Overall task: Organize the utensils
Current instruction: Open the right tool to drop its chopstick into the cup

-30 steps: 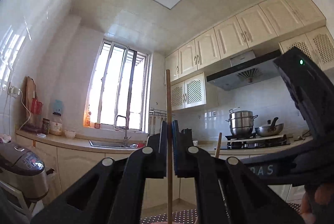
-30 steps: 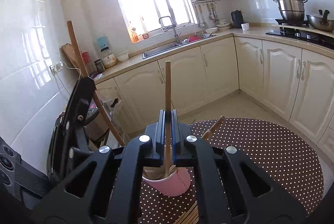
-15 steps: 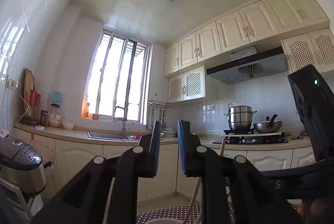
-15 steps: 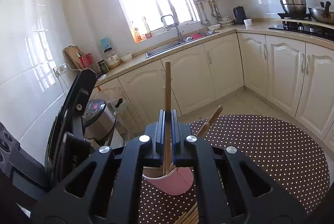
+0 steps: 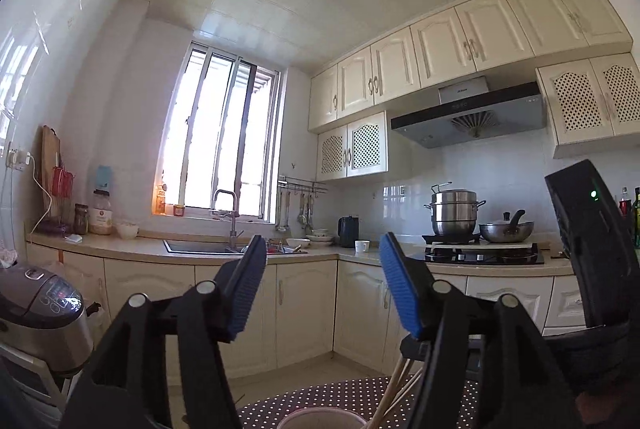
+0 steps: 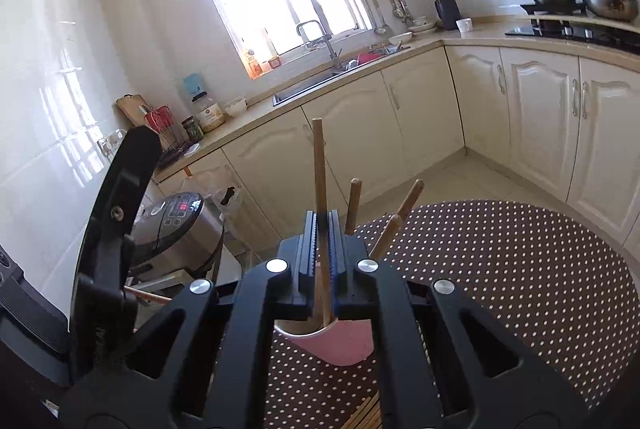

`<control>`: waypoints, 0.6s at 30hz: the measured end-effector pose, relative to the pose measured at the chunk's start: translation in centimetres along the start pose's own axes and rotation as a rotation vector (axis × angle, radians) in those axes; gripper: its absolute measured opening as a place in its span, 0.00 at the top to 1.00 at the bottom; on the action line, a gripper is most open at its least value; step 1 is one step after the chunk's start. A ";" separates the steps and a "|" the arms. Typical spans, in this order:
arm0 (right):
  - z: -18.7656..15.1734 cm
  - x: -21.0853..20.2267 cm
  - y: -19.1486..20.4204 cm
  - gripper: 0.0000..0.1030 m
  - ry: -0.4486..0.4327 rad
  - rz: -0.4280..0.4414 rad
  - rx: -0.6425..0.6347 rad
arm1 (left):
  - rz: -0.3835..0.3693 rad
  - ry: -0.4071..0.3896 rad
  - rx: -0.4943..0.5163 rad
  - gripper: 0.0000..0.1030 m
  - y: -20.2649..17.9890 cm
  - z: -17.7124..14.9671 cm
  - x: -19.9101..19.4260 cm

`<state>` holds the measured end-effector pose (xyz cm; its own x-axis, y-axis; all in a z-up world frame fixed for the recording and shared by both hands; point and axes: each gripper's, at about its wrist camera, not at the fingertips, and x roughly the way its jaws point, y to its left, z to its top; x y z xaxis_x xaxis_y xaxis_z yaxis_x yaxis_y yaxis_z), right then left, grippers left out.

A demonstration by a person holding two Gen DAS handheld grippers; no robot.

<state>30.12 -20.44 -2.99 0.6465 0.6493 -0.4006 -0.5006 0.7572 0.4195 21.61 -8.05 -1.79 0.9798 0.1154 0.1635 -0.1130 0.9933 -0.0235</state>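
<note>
My left gripper (image 5: 322, 285) is open and empty, raised above the pink cup (image 5: 320, 421), whose rim shows at the bottom edge. Wooden chopsticks (image 5: 394, 389) lean out of the cup behind my right finger. In the right wrist view my right gripper (image 6: 322, 229) is shut on one upright wooden chopstick (image 6: 319, 165), its lower end inside the pink cup (image 6: 340, 345). Two more chopsticks (image 6: 400, 217) stand in that cup, leaning right. The left gripper's body (image 6: 116, 229) shows at the left.
The cup stands on a round table with a brown polka-dot cloth (image 6: 500, 289). More chopsticks (image 6: 364, 417) lie on the cloth near the bottom edge. A rice cooker (image 6: 176, 229) stands left of the table. Kitchen counter, sink (image 6: 332, 65) and stove (image 6: 572, 25) lie beyond.
My left gripper let go of its chopstick, opened wide and rose; that chopstick now stands in the cup. My right gripper stays shut on its chopstick over the cup.
</note>
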 end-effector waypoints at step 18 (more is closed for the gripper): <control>-1.0 -5.4 4.8 0.83 0.000 -0.161 -0.010 | -0.105 0.204 0.007 0.32 3.0 3.7 -4.3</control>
<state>23.64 -20.29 0.35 0.7191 0.5191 -0.4619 -0.3960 0.8524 0.3415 16.39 -5.55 1.11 0.9992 0.0091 -0.0378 -0.0095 0.9999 -0.0095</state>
